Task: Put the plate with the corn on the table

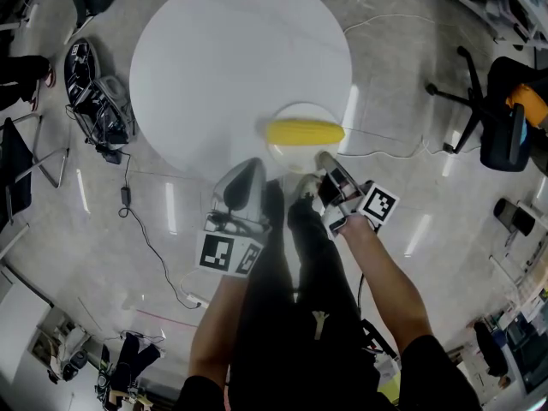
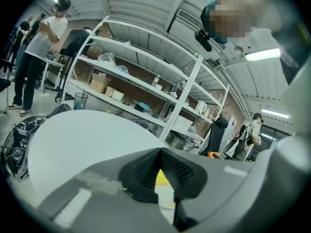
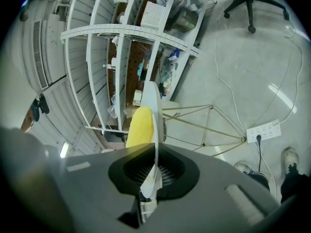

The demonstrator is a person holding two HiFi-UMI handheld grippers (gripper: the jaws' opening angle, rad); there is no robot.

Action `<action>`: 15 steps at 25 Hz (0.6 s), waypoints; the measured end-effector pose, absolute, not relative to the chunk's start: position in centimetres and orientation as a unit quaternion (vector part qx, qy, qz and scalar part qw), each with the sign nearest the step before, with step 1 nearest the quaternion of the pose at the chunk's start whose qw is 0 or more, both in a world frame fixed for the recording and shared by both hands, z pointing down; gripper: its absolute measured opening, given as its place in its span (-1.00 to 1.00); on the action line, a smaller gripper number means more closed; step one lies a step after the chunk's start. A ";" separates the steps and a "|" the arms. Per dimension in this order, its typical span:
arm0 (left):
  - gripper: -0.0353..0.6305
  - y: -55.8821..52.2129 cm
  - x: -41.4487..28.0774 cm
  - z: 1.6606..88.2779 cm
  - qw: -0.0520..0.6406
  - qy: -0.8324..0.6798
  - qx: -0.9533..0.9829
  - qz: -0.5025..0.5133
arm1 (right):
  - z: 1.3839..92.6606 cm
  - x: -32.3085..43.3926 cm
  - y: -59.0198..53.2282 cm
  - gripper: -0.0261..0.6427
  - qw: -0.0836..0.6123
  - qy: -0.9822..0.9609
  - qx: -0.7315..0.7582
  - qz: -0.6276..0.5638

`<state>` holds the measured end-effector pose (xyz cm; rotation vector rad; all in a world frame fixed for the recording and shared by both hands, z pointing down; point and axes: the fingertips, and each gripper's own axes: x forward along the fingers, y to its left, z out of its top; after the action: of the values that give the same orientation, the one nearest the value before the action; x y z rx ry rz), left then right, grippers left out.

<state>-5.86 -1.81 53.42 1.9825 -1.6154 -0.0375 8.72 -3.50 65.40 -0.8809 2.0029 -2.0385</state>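
At the near edge of the round white table (image 1: 223,67), the plate (image 1: 295,154) is held, part of it over the tabletop and part out past the rim above the floor. Whether it touches the table cannot be told. One thing lies in the plate: a yellow corn (image 1: 304,132), laid across its middle.

The plate's near-right rim is clamped by the right gripper (image 1: 325,163). In the right gripper view the plate (image 3: 151,101) is seen edge-on, running down between the closed jaws, with the corn (image 3: 141,125) against its face.

The near-left rim is met by the left gripper (image 1: 253,171). In the left gripper view the jaws are drawn to a narrow slit, which is filled by the white plate (image 2: 165,195), with corn (image 2: 162,177) showing above it.
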 end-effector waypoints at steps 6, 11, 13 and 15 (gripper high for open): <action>-0.88 -2.4 -5.9 53.2 0.287 -0.598 0.748 -0.018 | 65.4 8.7 -3.6 -0.84 0.069 0.667 -0.308 -0.675; -0.88 -2.7 -6.4 53.3 0.289 -0.592 0.752 -0.020 | 65.4 8.0 -3.9 -0.82 0.060 0.663 -0.326 -0.671; -0.88 -2.9 -6.4 53.2 0.290 -0.590 0.753 -0.023 | 65.5 8.2 -3.8 -0.82 0.055 0.660 -0.332 -0.672; -0.88 -3.2 -6.4 53.1 0.290 -0.589 0.754 -0.024 | 65.5 8.5 -3.9 -0.81 0.047 0.660 -0.338 -0.669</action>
<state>-6.41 -3.18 53.07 2.0110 -1.5703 -0.0644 8.47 -3.93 65.51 -1.0322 2.0127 -2.0411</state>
